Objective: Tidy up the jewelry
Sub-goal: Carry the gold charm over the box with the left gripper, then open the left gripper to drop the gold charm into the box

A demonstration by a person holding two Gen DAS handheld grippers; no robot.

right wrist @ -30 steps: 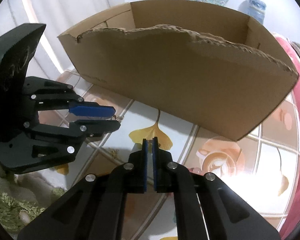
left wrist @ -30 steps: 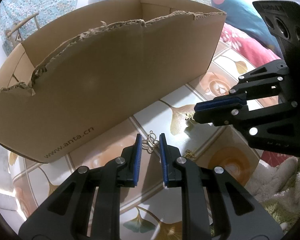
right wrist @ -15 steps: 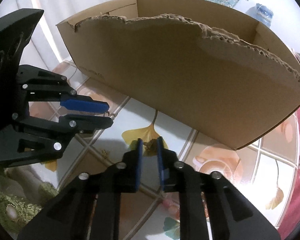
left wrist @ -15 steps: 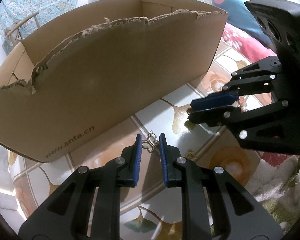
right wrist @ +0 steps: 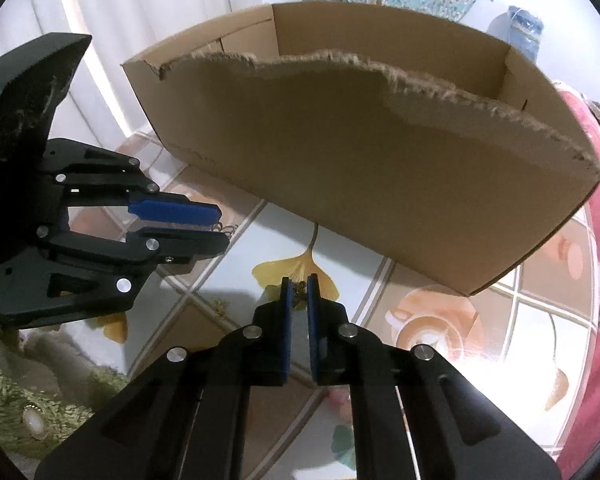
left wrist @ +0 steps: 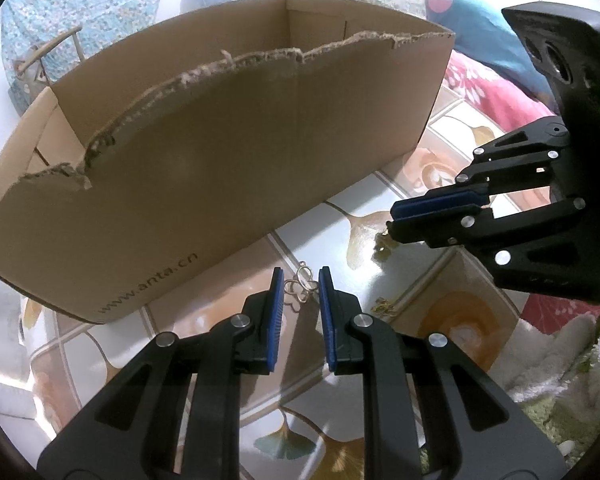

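Note:
A gold butterfly-shaped piece point(left wrist: 300, 291) sits between the tips of my left gripper point(left wrist: 300, 274), which is shut on it just in front of the cardboard box point(left wrist: 220, 160). In the right wrist view that left gripper point(right wrist: 222, 230) shows at the left with gold loops at its tip. My right gripper point(right wrist: 299, 286) is shut on a small gold piece point(right wrist: 299, 291) above a yellow leaf print. From the left wrist view the right gripper point(left wrist: 391, 220) comes in from the right, and the small gold piece point(left wrist: 383, 240) hangs at its tips.
The box point(right wrist: 380, 180) has a torn front rim and stands on a glossy table point(left wrist: 380, 272) with leaf prints. Another small gold piece point(left wrist: 384, 304) lies on the table between the grippers. A fluffy green and white cloth point(left wrist: 560, 360) and red floral fabric point(left wrist: 492, 80) lie to the right.
The right gripper's jaws have narrowed onto the small gold piece, which lay on the table beside its tip earlier. The left gripper and the butterfly piece have not moved.

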